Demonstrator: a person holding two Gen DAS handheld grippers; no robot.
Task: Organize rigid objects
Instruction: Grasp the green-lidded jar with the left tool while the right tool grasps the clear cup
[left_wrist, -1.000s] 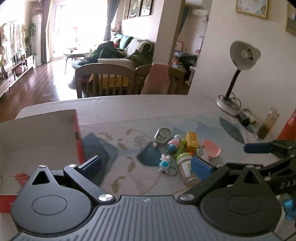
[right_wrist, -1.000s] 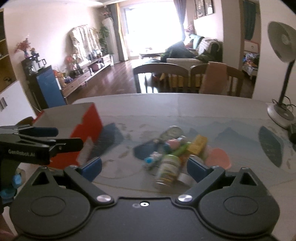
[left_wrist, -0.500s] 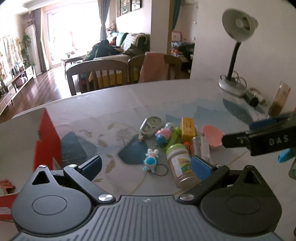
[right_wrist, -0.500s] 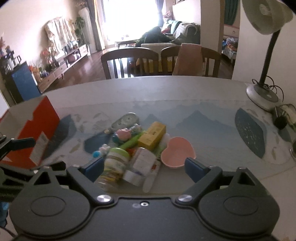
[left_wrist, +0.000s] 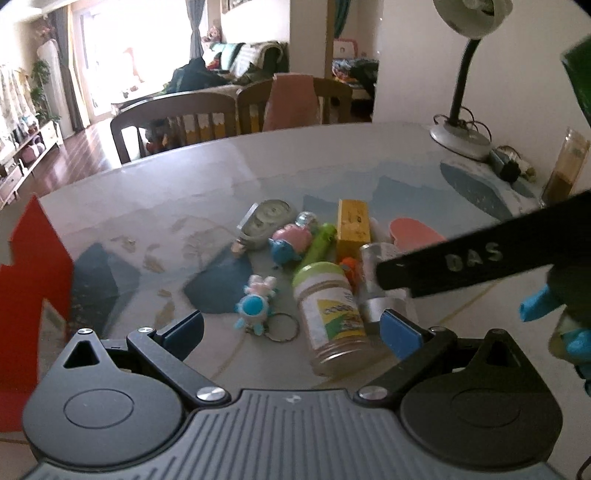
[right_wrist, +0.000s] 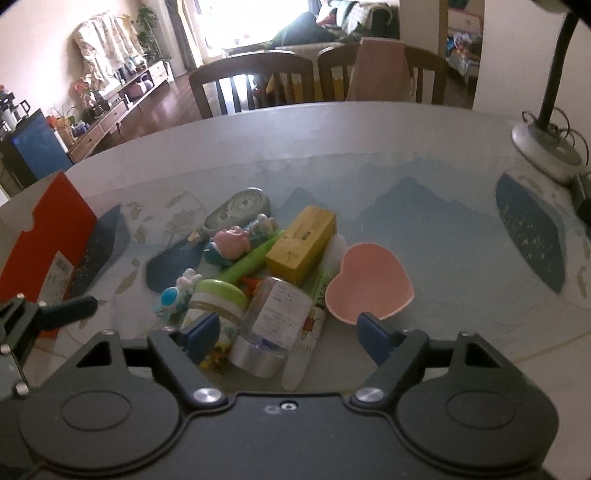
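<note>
A pile of small objects lies mid-table: a green-lidded jar (left_wrist: 330, 306) on its side, a clear bottle with a silver cap (right_wrist: 275, 321), a yellow box (right_wrist: 301, 247), a pink heart dish (right_wrist: 369, 284), a blue keychain toy (left_wrist: 255, 306), a pink-and-blue toy (left_wrist: 290, 243), a green tube (left_wrist: 319, 247) and a grey tape dispenser (left_wrist: 264, 221). My left gripper (left_wrist: 291, 330) is open and empty, just short of the jar. My right gripper (right_wrist: 284, 334) is open and empty, with the clear bottle lying between its fingers. Its finger (left_wrist: 480, 258) crosses the left wrist view.
A red cardboard box (left_wrist: 33, 280) stands open at the left; it also shows in the right wrist view (right_wrist: 48, 247). A desk lamp (left_wrist: 458, 136) and a glass of brown liquid (left_wrist: 565, 166) stand at the far right. Wooden chairs (right_wrist: 258, 85) line the far table edge.
Both grippers have swung right from the red box and closed in on the pile. The right gripper's finger now reaches over the bottle in the left wrist view. Both stay open.
</note>
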